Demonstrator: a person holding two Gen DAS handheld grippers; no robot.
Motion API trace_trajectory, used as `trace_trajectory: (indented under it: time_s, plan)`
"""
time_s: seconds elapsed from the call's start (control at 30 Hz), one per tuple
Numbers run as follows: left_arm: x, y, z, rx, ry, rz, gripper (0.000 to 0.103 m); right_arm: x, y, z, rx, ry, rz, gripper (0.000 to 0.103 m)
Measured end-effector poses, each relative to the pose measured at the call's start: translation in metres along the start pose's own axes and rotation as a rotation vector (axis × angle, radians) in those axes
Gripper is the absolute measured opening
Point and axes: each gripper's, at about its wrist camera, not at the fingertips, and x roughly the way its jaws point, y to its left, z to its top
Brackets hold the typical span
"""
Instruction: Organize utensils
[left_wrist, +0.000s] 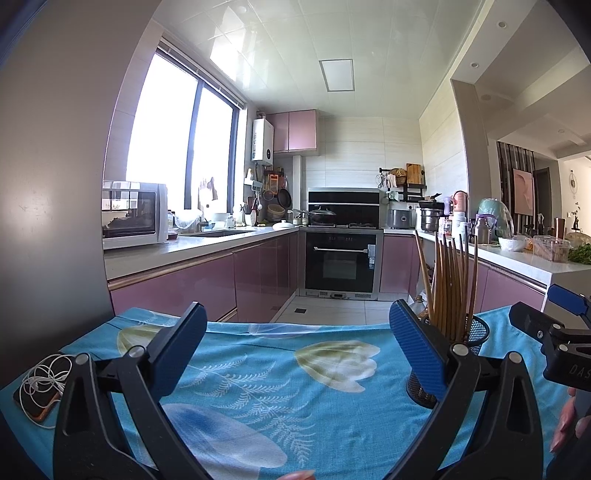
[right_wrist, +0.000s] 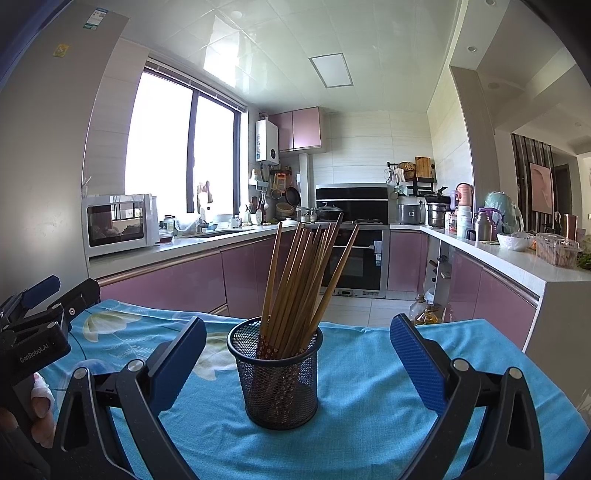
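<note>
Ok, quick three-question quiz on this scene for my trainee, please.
1. True or false: the brown wooden chopsticks stand inside the black wire-mesh cup.
2. Which gripper has the cup between its open fingers: (a) left gripper, (b) right gripper?
3. What lies at the left edge of the blue floral cloth in the left wrist view?

Key: 1 true. 2 b. 3 a phone with coiled white earphones.

My tongs' blue textured pads (right_wrist: 417, 363) on black arms, black mesh holder (right_wrist: 277, 380), brown chopsticks (right_wrist: 303, 280) with red flowered ends, turquoise cloth (right_wrist: 369, 387) printed with pale yellow tulips and white ferns, far pink cabinets (right_wrist: 236, 277), white microwave (right_wrist: 118, 225) at left
</note>
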Motion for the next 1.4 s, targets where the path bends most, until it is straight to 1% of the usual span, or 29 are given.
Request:
trace_trajectory:
  time_s: [1.4]
  plan:
    - [0.0011,0.0008,0.0002,0.005,0.003,0.0,0.097,-0.0009,-0.001,-0.0002,0.012,0.001,-0.005,0.096]
